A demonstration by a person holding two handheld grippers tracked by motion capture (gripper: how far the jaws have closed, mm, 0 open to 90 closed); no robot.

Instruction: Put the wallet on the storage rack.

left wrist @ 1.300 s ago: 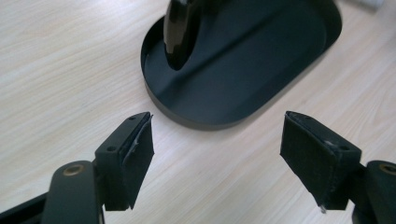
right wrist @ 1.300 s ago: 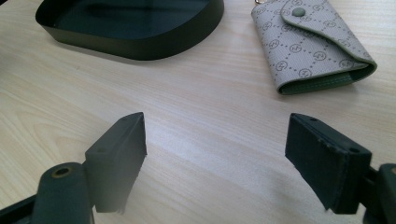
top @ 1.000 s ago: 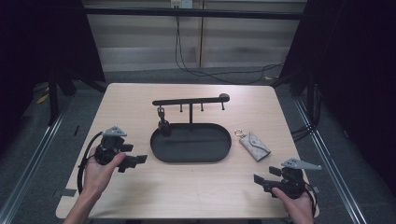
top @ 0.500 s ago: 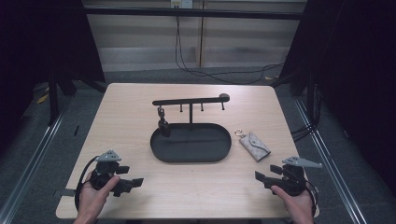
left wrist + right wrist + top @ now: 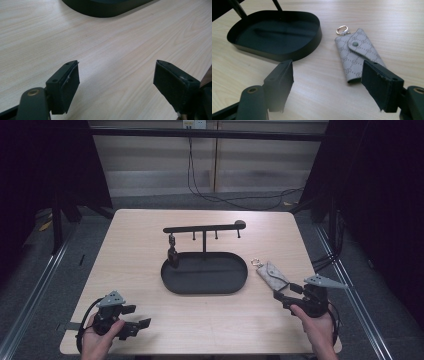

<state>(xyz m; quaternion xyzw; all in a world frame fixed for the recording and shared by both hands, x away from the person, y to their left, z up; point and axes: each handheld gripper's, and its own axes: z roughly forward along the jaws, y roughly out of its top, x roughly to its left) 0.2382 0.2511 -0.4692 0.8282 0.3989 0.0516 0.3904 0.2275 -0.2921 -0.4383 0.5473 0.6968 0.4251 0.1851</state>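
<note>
Both tongs stand open with nothing between their pads. Seen from above, the left gripper sits at about 7 o'clock on the table, drawn back toward the near edge from where it hovered beside the tray a second ago; its jaws have just been opening and now gape wide over bare wood in the left gripper view. The right gripper is at about 4 o'clock and has edged forward toward the grey key pouch. Its jaws have just been closing partway, yet in the right gripper view they remain apart, and the key pouch lies flat on the wood just beyond them, touching neither pad. The pouch rests at 3 o'clock of the tray, close beside its right end but apart from it, ring end pointing away from the person.

Taken together, the right hand looks to be lining up a grasp on the pouch while the left steps aside; the likely aim is the pegged stand rising at the tray's 12 o'clock side.

Something small and dark hangs from the stand's left peg; what it is cannot be told. One corner of the pouch is covered by the right-hand jaw in the right gripper view, and the ring's attachment is too small to read.
</note>
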